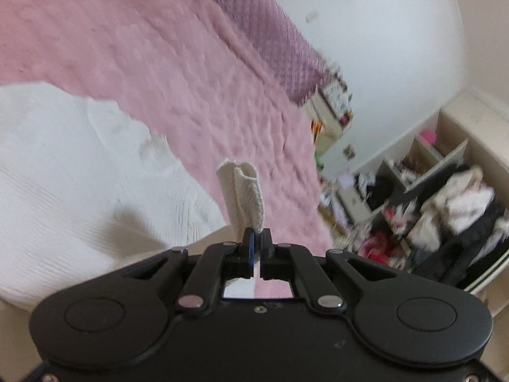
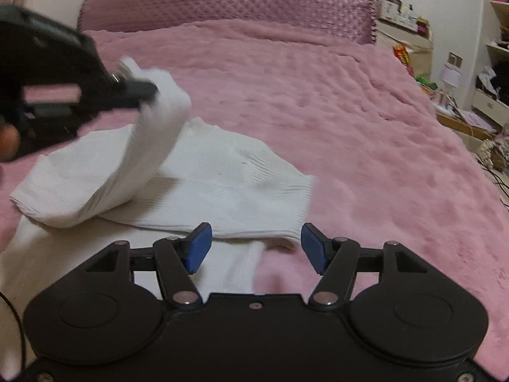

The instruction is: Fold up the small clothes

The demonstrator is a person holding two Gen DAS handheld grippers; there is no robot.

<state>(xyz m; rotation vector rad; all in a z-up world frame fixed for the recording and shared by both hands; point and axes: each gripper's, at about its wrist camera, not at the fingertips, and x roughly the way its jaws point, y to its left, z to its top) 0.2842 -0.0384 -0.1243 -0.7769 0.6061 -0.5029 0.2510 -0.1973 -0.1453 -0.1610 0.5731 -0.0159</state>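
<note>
A white ribbed knit garment (image 2: 222,187) lies spread on a pink bedspread (image 2: 350,121). My left gripper (image 2: 149,90) is shut on the end of one sleeve (image 2: 152,133) and holds it lifted above the garment's left part. In the left wrist view the cuff (image 1: 245,191) stands pinched between the shut left gripper (image 1: 257,238), with the garment body (image 1: 63,172) to the left. My right gripper (image 2: 256,246) is open and empty, low over the garment's near hem.
A purple quilted headboard (image 2: 222,3) runs along the far side of the bed. A bedside cabinet (image 2: 404,31) and cluttered shelves (image 1: 445,197) stand to the right of the bed.
</note>
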